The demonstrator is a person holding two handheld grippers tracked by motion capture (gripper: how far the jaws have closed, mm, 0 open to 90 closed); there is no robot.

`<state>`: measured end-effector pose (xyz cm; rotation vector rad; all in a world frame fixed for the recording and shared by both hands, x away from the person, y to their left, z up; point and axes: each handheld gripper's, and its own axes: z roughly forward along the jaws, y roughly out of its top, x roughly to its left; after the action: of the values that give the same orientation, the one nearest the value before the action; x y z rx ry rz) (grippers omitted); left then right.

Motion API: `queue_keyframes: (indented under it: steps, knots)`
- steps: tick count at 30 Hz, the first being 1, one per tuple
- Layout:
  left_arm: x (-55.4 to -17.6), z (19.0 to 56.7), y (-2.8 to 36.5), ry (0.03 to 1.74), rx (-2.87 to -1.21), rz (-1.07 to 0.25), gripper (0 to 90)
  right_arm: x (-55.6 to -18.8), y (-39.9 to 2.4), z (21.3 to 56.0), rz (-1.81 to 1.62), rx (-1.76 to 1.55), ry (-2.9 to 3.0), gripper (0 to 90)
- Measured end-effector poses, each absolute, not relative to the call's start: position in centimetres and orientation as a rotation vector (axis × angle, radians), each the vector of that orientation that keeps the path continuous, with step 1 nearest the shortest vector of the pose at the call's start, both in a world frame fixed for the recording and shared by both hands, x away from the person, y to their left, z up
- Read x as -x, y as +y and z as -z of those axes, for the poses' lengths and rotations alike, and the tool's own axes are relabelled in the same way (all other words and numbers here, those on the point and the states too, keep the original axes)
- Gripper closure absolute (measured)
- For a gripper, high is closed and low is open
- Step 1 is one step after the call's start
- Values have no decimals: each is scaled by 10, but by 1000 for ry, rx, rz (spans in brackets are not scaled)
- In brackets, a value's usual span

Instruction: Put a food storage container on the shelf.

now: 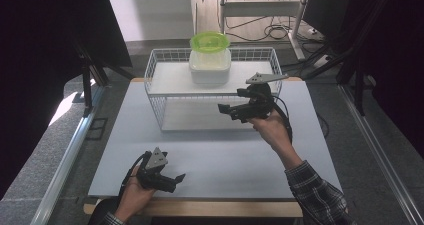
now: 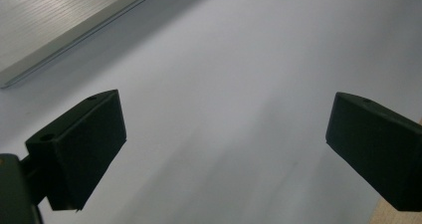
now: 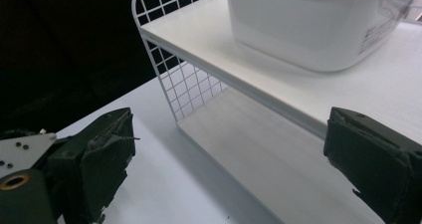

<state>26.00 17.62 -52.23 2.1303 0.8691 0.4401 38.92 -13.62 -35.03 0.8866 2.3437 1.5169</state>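
Hovering at rack front: right gripper (image 1: 235, 110), jaws wide apart, nothing between them, aimed toward the tub (image 1: 210, 65). Same jaws in right gripper view framing upper shelf (image 3: 209, 40) edge and lower shelf (image 3: 278, 159); tub (image 3: 308, 25) ahead and above, not touched.

Left gripper (image 1: 172, 179) low over table (image 1: 210, 155) near front edge, jaws spread wide, empty, well apart from rack (image 1: 155, 80). Left gripper view: bare table (image 2: 224, 84) between pads.

Tub: white, seated on upper shelf of wire rack, toward its middle. Green lid (image 1: 210, 41) sitting on tub or just behind it; cannot tell which from high view.

Risks, as judged:
- Jaws now level with shelf edge, below tub; advancing straight likely to knock shelf lip or wire side and shift the whole rack.
- Tub walls smooth and sloped; pinching high or off-centre likely to let it slip or tip on lifting.
- Green lid, if loose on top, liable to slide off when tub tilts.
- Wire rim around shelf could catch tub base if dragged rather than lifted clear.

Writing: small printed label on tub side (image 3: 380, 32), too blurred to read. No brand legible.
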Motion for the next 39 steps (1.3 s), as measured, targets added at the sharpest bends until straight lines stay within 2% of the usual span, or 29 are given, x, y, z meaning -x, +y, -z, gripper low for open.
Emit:
queue_keyframes:
  steps: [31, 39]
  knots:
    - [-261, 524, 175, 868, -2141, -432, 8, -360, -158, 404, -1432, -840, 2367, 60]
    - [-260, 524, 175, 868, -2135, -435, 8, -351, -163, 416, -1423, -827, 2383, 27]
